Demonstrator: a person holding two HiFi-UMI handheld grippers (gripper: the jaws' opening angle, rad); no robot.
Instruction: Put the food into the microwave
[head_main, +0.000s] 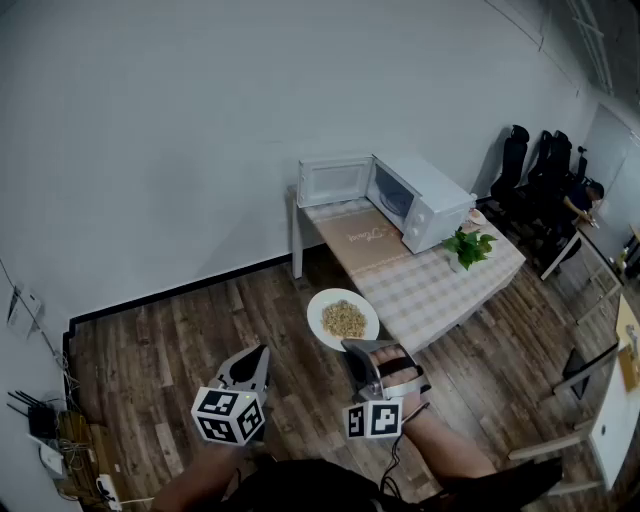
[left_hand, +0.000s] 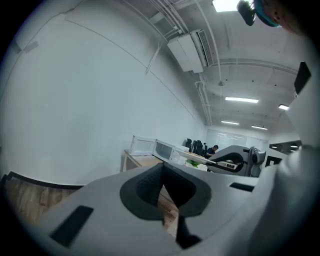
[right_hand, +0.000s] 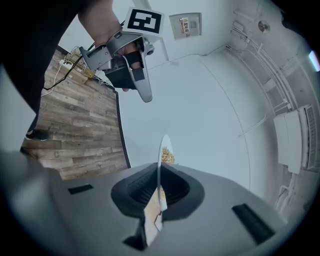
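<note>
I see the table (head_main: 440, 290) ahead and to my right, its far end against the wall (head_main: 200, 130). The microwave (head_main: 425, 205) stands on that far end, its door (head_main: 335, 182) swung open to the left. The plant (head_main: 468, 247) sits on the table just before the microwave's right side. The plate (head_main: 343, 318) of food (head_main: 344, 319) hangs over the floor (head_main: 180, 350) beside the table's near left corner, its near rim between my right gripper's (head_main: 357, 347) jaws. My left gripper (head_main: 262, 352) is left of it, apart from the plate.
</note>
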